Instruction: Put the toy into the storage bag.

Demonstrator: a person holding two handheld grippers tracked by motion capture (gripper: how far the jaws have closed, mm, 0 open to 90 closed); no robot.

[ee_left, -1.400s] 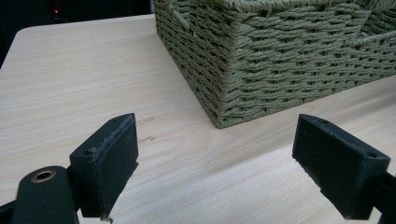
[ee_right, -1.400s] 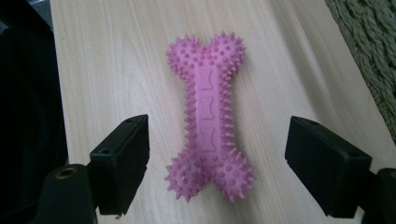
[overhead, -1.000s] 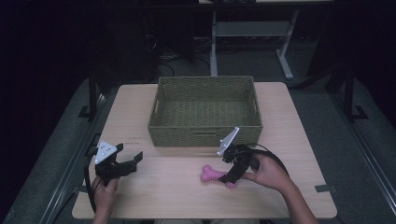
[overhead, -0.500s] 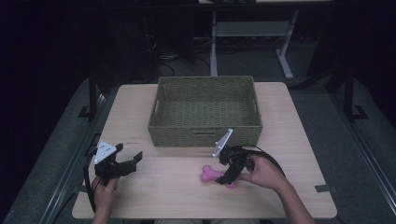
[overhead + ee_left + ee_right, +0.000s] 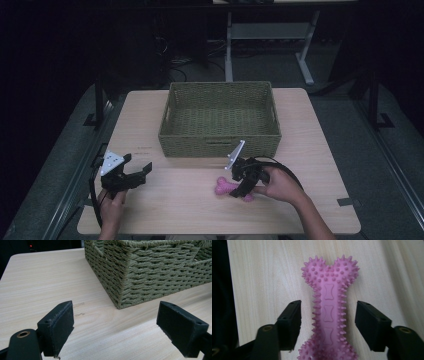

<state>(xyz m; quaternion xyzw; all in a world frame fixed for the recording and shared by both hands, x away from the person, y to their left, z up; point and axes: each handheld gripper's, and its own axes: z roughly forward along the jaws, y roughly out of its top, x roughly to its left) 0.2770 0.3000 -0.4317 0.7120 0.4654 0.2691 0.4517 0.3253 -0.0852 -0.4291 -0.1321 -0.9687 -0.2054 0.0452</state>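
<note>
We have the right gripper (image 5: 328, 322) straddling the shaft of the pink spiked bone toy (image 5: 329, 312), which lies flat on the table (image 5: 175, 200) just in front of the woven basket (image 5: 220, 142); its jaws have just been closing but gaps remain on both sides, so we keep them centred on the narrow shaft and squeeze evenly. The left gripper (image 5: 120, 322) rests with jaws wide apart, holding nothing. We count one toy, one basket, two grippers.
</note>
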